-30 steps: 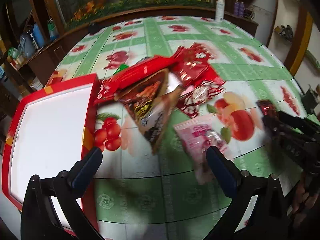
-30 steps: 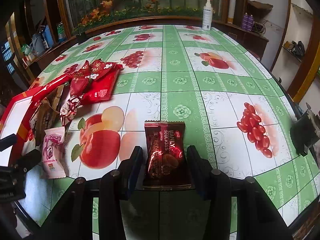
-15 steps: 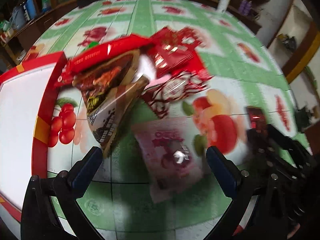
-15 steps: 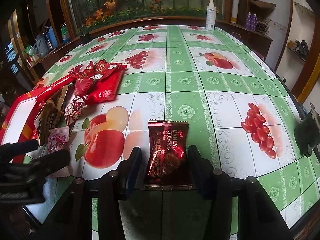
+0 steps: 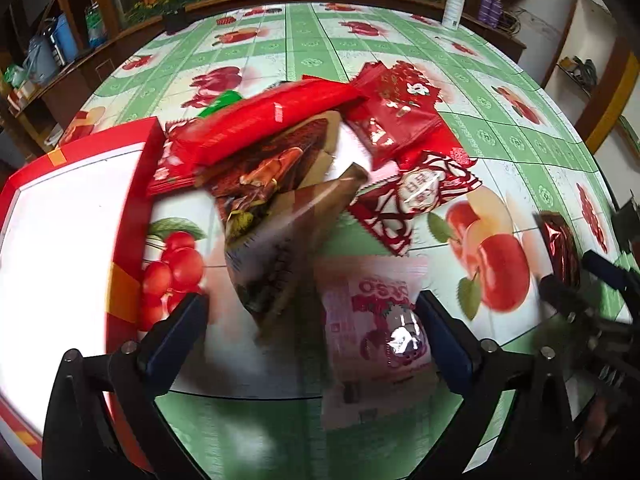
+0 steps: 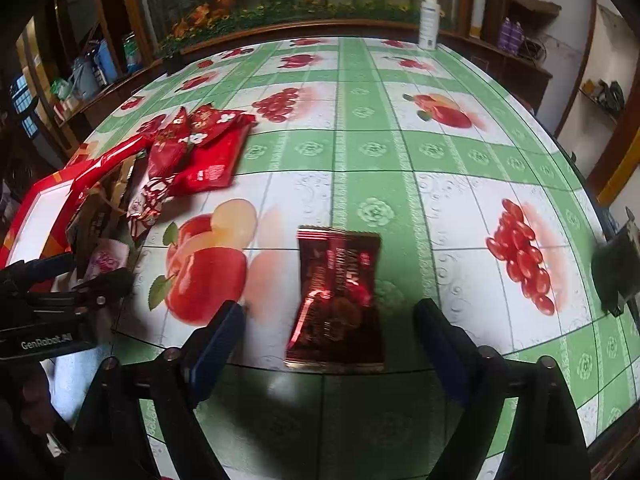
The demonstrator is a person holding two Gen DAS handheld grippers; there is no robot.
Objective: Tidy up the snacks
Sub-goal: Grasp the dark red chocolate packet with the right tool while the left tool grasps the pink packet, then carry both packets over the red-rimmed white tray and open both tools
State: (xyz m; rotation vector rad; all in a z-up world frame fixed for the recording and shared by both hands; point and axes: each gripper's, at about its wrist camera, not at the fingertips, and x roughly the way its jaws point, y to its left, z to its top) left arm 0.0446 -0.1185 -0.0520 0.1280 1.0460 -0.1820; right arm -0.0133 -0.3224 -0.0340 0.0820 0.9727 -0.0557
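my left tongs (image 5: 308, 320) gape wide over the pink snack packet (image 5: 376, 332) at 6 o'clock; my right tongs (image 6: 332, 332) gape wide, gripping nothing, around the dark red biscuit packet (image 6: 338, 300) lying on the worktop (image 6: 360, 160).

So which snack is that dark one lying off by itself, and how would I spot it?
Start from the table's green checked fruit-print cloth and find the big printed apple near the front edge. Just right of it lies a dark red foil packet, flat, between the open right gripper fingers. Unlike the bright red packets heaped by the red tray, it sits alone and is far darker.
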